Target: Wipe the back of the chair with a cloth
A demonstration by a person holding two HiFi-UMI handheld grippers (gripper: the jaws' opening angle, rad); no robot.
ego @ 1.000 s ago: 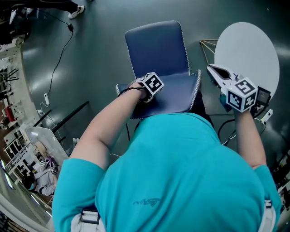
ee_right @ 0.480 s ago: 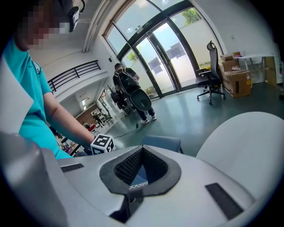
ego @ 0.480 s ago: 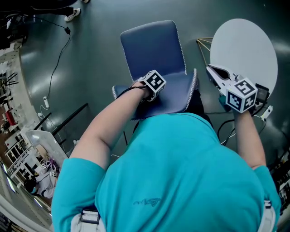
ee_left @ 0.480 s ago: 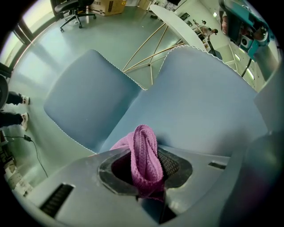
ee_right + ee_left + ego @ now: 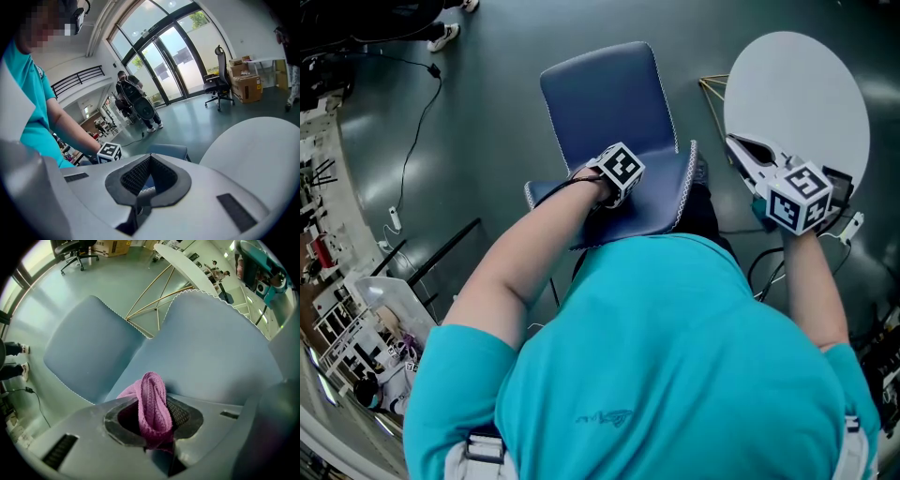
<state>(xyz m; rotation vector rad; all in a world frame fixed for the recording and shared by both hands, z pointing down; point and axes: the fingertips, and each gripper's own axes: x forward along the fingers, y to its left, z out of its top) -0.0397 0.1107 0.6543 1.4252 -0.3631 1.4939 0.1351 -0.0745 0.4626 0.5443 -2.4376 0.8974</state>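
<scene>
Cloth: pink knitted cloth (image 5: 149, 394), bunched into a fold and standing up out of the left tool, lower centre of the left gripper view.
Left tool: left tool (image 5: 159, 414) is clamped on the cloth, with the fold filling the gap between its two jaws.
Contact: the cloth faces the blue panel straight ahead of it; whether it touches the panel cannot be confirmed.
Chair: blue chair (image 5: 600, 94) with pale stitched edges, upper centre of the head view.
Chair back: the panel (image 5: 652, 202) nearest the person, under the left hand; it fills the right half of the left gripper view.
Seat: the second blue panel (image 5: 89, 357), at the left of the left gripper view.
Left marker cube: cube (image 5: 619, 172) sits over the top edge of the chair back, at centre of the head view.
Right tool: right tool (image 5: 150, 159) has its jaw tips together with nothing between them; it is held at the right of the head view, apart from the chair.
Bench: round white bench (image 5: 797, 94) in the upper right of the head view, just beyond the right tool, on thin gold legs (image 5: 712, 89).
Floor: grey-green floor (image 5: 487, 112) with a black cable (image 5: 412, 141) at upper left.
Person: turquoise shirt (image 5: 675, 375) fills the lower frame.
</scene>
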